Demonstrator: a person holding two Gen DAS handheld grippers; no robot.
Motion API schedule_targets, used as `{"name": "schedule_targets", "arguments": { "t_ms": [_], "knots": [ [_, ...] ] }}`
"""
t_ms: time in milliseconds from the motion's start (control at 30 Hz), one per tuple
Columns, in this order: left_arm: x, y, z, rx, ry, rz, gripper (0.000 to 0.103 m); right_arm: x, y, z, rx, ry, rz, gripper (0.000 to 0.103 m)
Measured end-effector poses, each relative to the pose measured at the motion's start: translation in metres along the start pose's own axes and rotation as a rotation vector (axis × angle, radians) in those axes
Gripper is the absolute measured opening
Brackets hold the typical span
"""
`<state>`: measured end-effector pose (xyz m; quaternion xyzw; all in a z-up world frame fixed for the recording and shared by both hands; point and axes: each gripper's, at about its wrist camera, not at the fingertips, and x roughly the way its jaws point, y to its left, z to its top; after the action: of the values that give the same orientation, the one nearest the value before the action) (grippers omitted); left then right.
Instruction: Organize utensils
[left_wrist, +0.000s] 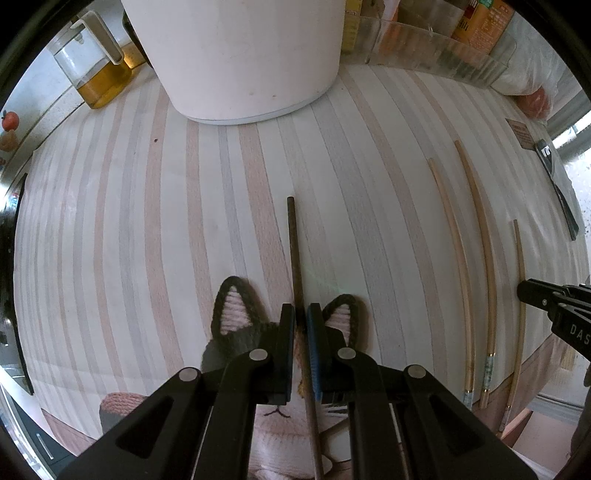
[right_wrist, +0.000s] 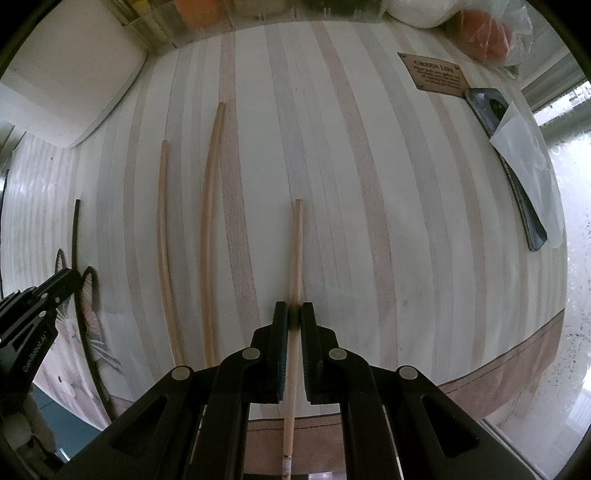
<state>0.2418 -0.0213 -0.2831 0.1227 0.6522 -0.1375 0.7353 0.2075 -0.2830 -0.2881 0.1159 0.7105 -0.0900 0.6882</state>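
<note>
Dark wood, a chopstick (left_wrist: 295, 251) sits clenched in the left tool (left_wrist: 302, 314) above a cat-faced knitted mat (left_wrist: 231, 314). The right tool (right_wrist: 294, 314) grips a pale chopstick (right_wrist: 296, 243); two more pale ones (right_wrist: 184, 240) lie between on the striped desk (right_wrist: 369, 184).

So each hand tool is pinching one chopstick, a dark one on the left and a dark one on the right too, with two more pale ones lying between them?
Not quite: the right gripper pinches a pale chopstick, not a dark one, as the right wrist view shows. The left gripper does pinch the dark chopstick, and two pale chopsticks lie between.
</note>
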Motion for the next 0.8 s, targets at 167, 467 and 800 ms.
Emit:
{"name": "schedule_targets", "arguments": {
  "t_ms": [167,467,800],
  "knots": [
    [0.000,0.000,0.000,-0.003,-0.002,0.000,0.007,0.000,0.001,-0.001,-0.002,-0.001,-0.003,0.007],
    [0.001,-0.007,0.003,0.006,-0.021,0.042,0.004,0.001,0.016,-0.006,-0.067,-0.031,-0.075,0.008],
    [-0.029,-0.008,0.004,0.008,-0.098,0.036,0.003,-0.020,0.008,-0.025,-0.035,-0.151,-0.036,0.006]
  ]
}}
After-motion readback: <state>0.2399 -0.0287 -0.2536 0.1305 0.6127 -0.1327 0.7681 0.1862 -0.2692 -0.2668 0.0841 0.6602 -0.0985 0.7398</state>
